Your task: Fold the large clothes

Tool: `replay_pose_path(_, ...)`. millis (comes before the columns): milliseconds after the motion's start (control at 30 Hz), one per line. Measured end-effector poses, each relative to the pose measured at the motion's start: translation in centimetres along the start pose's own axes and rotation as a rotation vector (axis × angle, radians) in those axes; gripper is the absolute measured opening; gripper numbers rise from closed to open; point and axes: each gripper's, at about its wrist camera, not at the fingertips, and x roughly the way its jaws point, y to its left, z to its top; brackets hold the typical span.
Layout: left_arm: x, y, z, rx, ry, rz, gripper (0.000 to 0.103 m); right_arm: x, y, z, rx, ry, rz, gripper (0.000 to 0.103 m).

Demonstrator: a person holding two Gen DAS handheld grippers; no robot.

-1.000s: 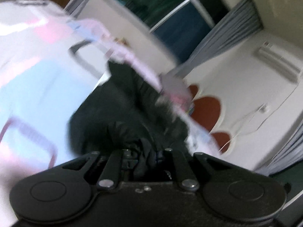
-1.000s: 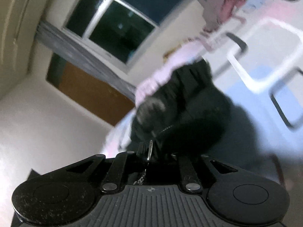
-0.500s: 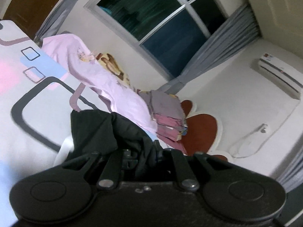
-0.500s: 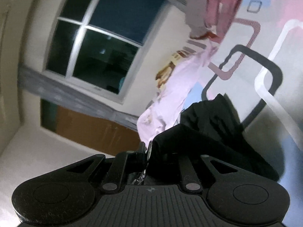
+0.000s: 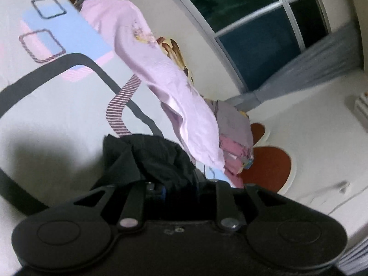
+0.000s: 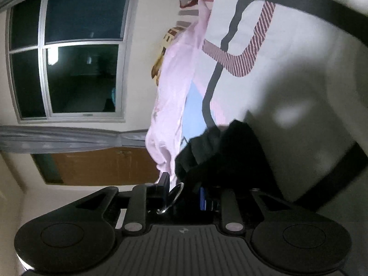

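The black garment [image 5: 147,158] is being brought down onto the bed [image 5: 57,105], bunched at both tools; the left tool [image 5: 177,184] and right tool [image 6: 195,193] have just been easing apart with cloth between them, though whether they grip it I cannot tell. Next, I judge, let go and spread it flat; the lilac garment [image 5: 161,69] and folded pile [image 5: 234,135] lie near.

right gripper [image 6: 184,189] jaws just been opening, bunched black garment [image 6: 220,158] between them and trailing forward onto the patterned bedsheet [image 6: 299,64]. Can't tell if the pads press on the cloth. Pale pink clothing [image 6: 174,87] lies along the bed's far edge. Dark window [image 6: 69,55] and grey curtain [image 6: 57,138] beyond.
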Motion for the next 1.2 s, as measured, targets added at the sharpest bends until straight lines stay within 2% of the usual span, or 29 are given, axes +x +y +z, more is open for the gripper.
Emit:
replay_pose_path(67,-0.5,0.6,0.7,-0.021,-0.015,-0.018,0.024,-0.6,-0.4,0.7,0.01,-0.007,0.027,0.024)
replay_pose_path(133,-2.3,1.5,1.8,-0.038,-0.074,-0.014,0.024,-1.6,-0.5,1.4,0.011,-0.028,0.046,0.024)
replay_pose_path(167,-3.4,2.0,2.3,-0.05,-0.117,0.005,0.029,-2.5,-0.4,1.7,0.002,-0.065,0.039,0.024)
replay_pose_path(200,-4.8,2.2,2.9,-0.04,-0.172,0.086,0.037,-3.7,-0.5,2.1,0.0,-0.113,0.041,0.025)
replay_pose_path(233,-6.2,2.3,3.4,-0.024,-0.21,0.143,0.049,-5.1,-0.6,2.4,0.011,-0.178,0.044,0.039)
replay_pose_path(267,-7.6,2.7,3.9,-0.03,-0.24,0.15,0.049,-6.9,-0.3,2.3,0.005,-0.249,0.039,0.051)
replay_pose_path(300,-8.6,2.4,4.1,-0.023,-0.251,0.155,0.049,-7.7,0.8,1.8,-0.069,-0.279,0.015,0.057)
replay_pose_path(333,-8.9,1.6,4.0,0.022,-0.252,0.169,0.049,-7.6,2.3,1.1,-0.167,-0.272,-0.041,0.057)
replay_pose_path(400,-7.7,-1.6,2.9,0.182,-0.207,0.203,0.048,-5.2,5.7,-1.4,-0.394,-0.212,-0.176,0.057)
replay_pose_path(533,-1.1,-8.8,-2.1,0.489,-0.04,0.222,0.044,3.2,11.1,-8.8,-0.889,-0.097,-0.387,0.053)
replay_pose_path(633,4.0,-12.7,-5.7,0.663,0.045,0.234,0.044,8.8,13.0,-13.8,-1.102,-0.02,-0.397,0.053)
replay_pose_path(733,7.9,-15.1,-7.6,0.724,0.107,0.185,0.044,13.2,13.2,-17.2,-1.239,0.013,-0.397,0.053)
replay_pose_path(800,10.0,-15.9,-8.7,0.8,0.131,0.224,0.045,15.7,12.0,-18.4,-1.308,0.035,-0.454,0.053)
replay_pose_path(833,10.7,-15.4,-9.0,0.814,0.138,0.249,0.046,16.7,10.9,-18.4,-1.315,0.042,-0.488,0.053)
replay_pose_path(900,11.6,-13.0,-9.6,0.817,0.136,0.281,0.046,16.9,8.3,-17.4,-1.248,0.046,-0.46,0.053)
replay_pose_path(967,11.3,-10.4,-10.2,0.74,0.101,0.224,0.046,16.7,6.6,-16.7,-1.212,0.019,-0.406,0.053)
replay_pose_path(1033,11.1,-9.2,-10.7,0.706,0.068,0.2,0.046,16.8,5.2,-17.3,-1.225,-0.013,-0.395,0.053)
replay_pose_path(1100,11.4,-8.9,-10.7,0.698,0.061,0.208,0.046,17.3,4.3,-17.1,-1.214,-0.047,-0.378,0.053)
replay_pose_path(1200,11.9,-8.8,-10.2,0.684,0.099,0.23,0.045,18.4,5.2,-17.2,-1.243,-0.041,-0.41,0.053)
